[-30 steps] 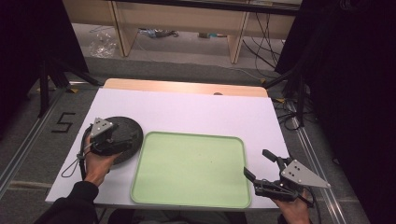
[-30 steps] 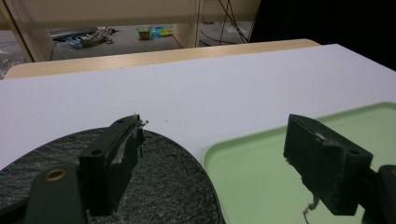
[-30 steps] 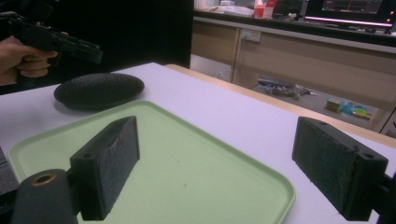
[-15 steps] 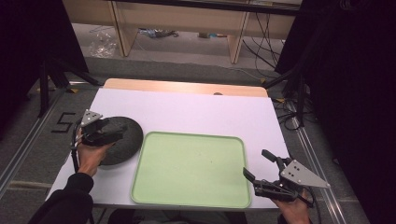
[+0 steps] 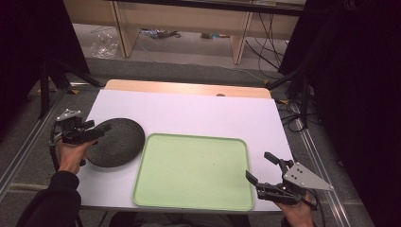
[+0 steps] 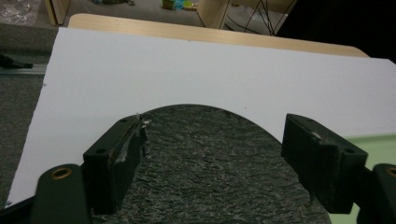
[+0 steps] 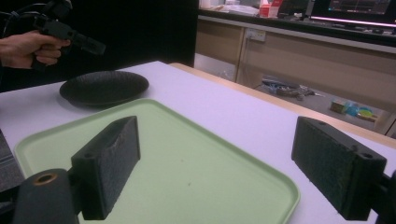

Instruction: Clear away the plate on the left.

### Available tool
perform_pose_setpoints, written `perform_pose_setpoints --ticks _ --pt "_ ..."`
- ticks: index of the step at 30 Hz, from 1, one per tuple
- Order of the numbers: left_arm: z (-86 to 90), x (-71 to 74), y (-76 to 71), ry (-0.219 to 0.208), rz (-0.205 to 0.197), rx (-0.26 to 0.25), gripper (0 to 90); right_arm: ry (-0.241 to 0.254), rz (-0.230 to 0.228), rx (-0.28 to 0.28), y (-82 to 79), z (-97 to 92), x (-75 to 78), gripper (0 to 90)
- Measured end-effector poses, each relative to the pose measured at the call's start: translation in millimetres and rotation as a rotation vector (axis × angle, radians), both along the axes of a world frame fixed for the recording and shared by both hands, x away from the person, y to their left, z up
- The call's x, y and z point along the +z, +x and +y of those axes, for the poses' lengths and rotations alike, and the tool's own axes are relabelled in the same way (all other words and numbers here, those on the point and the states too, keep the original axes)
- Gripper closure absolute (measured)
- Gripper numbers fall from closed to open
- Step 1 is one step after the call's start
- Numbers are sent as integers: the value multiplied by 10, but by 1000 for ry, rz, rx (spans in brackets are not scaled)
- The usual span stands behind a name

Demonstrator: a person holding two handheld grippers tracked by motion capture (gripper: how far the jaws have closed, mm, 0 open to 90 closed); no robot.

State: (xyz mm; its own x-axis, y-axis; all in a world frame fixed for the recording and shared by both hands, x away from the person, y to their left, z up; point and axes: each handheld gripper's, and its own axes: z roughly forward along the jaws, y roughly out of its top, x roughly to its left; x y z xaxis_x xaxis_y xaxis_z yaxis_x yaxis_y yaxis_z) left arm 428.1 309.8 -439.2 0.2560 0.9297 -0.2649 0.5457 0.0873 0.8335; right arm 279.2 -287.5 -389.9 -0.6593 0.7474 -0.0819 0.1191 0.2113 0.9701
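While the black plate (image 5: 115,142) (round, no long axis) lies flat left of the green tray (image 5: 194,171), both the left gripper (image 5: 97,131) and right gripper (image 5: 261,168) gape wide, empty.

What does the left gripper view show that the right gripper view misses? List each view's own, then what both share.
Left gripper view alone: the dark plate's rough, stone-like surface close up, between that gripper's open jaws. Right gripper view alone: the person's hand holding the left gripper above the plate, a dark screen in the background and most of the green tray. Both share: the plate, the white table cover and the table's wooden far edge.
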Motion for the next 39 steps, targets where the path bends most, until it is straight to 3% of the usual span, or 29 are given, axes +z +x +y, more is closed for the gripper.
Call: perform_pose_setpoints --ticks 3,9,11,14,21,22,23,24,26,28,33,39 --pt "48 -46 20 -2 29 15 209 19 -14 7 2 7 -10 162" --pt "159 -94 44 -8 58 34 215 2 5 11 -10 3 -1 162" --pt "232 -142 50 23 94 71 227 1 5 11 -8 4 1 163" --pt "263 -178 63 24 112 71 230 4 5 9 -12 11 -4 163" --pt "381 -250 95 -22 172 70 253 9 21 16 -17 17 -2 165" --pt "384 -267 106 -30 179 70 253 5 5 17 -4 14 -6 165" --pt "399 -280 108 -22 191 66 253 1 30 18 -20 18 -3 165" --pt "416 -294 114 -34 194 67 261 -3 0 11 -15 13 -2 166" --pt "426 -302 115 -42 194 70 270 5 19 12 -21 17 -3 166" --pt "444 -311 115 -39 201 71 272 -1 -3 7 -10 13 -5 166" --pt "488 -378 139 -37 238 70 299 -4 3 13 -15 12 -1 166" --pt "522 -432 164 -70 272 54 318 -3 0 22 -17 16 -3 166"
